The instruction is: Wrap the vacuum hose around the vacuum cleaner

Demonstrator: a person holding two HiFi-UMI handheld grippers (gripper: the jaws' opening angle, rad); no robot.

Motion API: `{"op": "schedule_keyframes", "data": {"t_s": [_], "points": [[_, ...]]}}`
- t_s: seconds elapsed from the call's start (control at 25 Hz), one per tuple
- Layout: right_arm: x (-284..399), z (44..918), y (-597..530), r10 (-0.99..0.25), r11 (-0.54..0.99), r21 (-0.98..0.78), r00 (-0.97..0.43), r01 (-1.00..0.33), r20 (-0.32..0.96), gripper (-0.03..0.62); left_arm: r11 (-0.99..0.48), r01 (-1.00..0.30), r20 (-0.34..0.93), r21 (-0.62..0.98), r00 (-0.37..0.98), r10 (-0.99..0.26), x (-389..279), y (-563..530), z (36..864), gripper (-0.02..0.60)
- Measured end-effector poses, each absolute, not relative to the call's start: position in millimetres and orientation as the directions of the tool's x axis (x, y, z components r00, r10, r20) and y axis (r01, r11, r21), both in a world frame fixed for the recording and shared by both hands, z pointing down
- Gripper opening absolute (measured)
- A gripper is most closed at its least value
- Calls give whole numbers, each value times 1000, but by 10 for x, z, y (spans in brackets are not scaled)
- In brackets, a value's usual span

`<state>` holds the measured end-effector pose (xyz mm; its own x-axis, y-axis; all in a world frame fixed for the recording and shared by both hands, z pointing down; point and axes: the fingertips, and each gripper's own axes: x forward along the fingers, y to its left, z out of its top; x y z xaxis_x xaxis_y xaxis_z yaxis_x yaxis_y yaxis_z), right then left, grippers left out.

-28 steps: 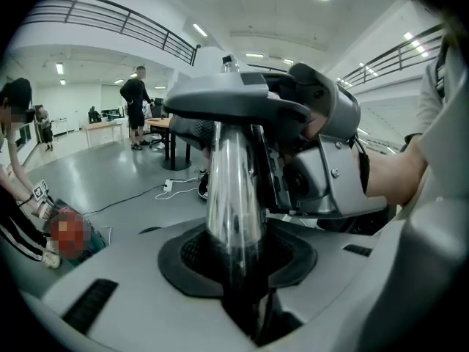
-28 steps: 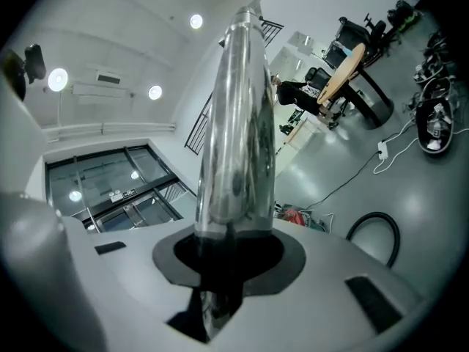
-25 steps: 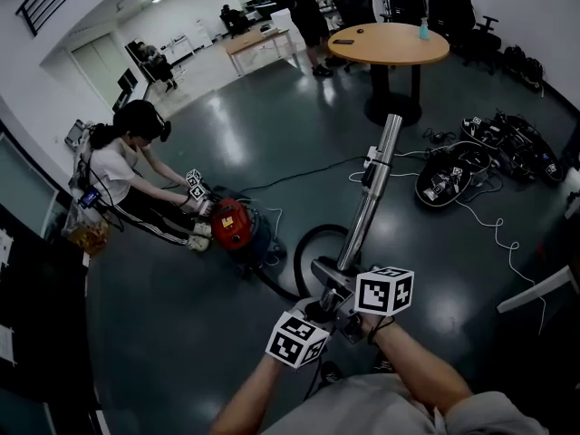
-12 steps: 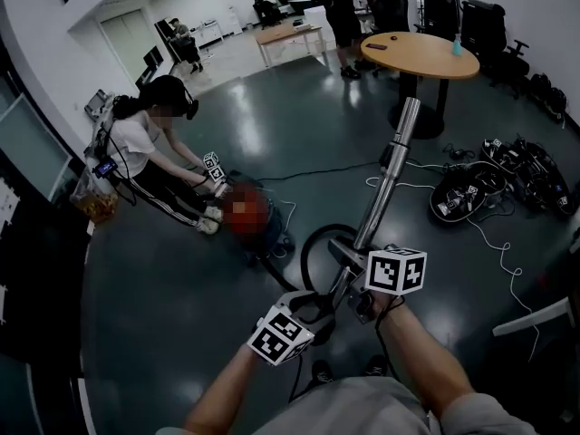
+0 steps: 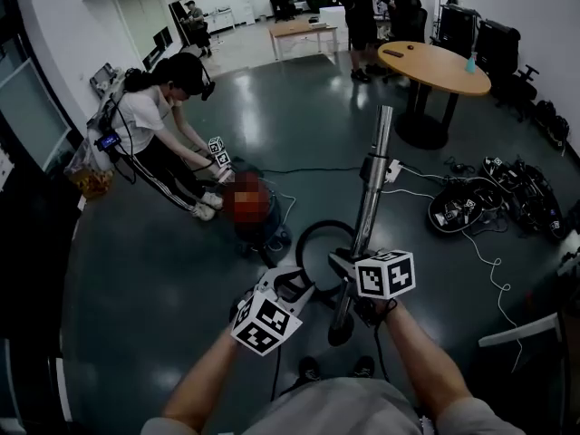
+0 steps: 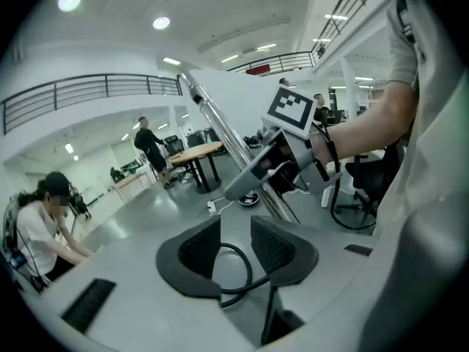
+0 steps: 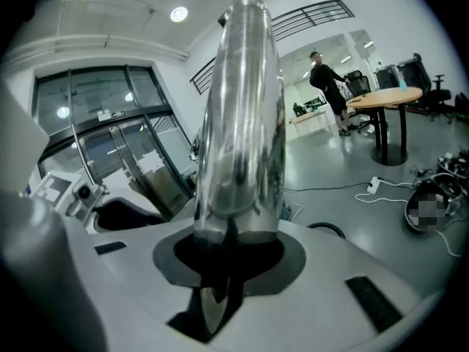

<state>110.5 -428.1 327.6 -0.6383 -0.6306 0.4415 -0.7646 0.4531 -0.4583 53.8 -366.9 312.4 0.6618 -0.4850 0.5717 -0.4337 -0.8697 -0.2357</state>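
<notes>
My right gripper (image 5: pixel 352 286) is shut on the lower end of the chrome vacuum wand (image 5: pixel 372 187), which rises steeply between its jaws (image 7: pixel 234 233) and fills the right gripper view. The black hose (image 5: pixel 304 240) loops on the floor from the wand's handle toward the red vacuum cleaner (image 5: pixel 263 234). My left gripper (image 5: pixel 295 285) hangs just left of that handle. Its jaws (image 6: pixel 236 235) have just been closing but stand apart. The hose (image 6: pixel 244 268) shows in the gap and the pads do not press on it.
A crouching person (image 5: pixel 152 123) holds marker-cube grippers (image 5: pixel 217 149) at the vacuum cleaner. A round wooden table (image 5: pixel 437 65) stands at the back right, a standing person (image 5: pixel 359 7) behind it. Cables, a power strip (image 5: pixel 391 170) and dark gear (image 5: pixel 512 198) litter the floor at right.
My left gripper has drawn away from the right one, leftward and a little up. The wand now stands more upright. The right gripper keeps its hold.
</notes>
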Motion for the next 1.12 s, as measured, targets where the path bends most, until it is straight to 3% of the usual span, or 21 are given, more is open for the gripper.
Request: {"op": "schedule_keyframes", "data": {"t_s": [0.2,0.52,0.76,0.92,1.12], "points": [[846,3282,-4132,-548,512,-413,-657,-753,518,91,-807,-275,460,-523,705,-539,543,-3852,2658,132],[595,3469,-4001,-418,586,-372,-662,-720,622,91,-619,-42,358,-785,784,-508,778,-3951,2254,133],[497,3554,-3995,-306,630,-412,-699,-658,646,91,-505,142,414,-851,774,-479,862,-4018,2129,142],[526,3621,-4037,-236,672,-423,-718,-607,655,91,-485,319,545,-814,710,-447,1036,-4097,2204,253],[663,3631,-4142,-132,735,-414,-712,-537,690,91,-447,475,651,-758,593,-473,1244,-4381,2254,258]]}}
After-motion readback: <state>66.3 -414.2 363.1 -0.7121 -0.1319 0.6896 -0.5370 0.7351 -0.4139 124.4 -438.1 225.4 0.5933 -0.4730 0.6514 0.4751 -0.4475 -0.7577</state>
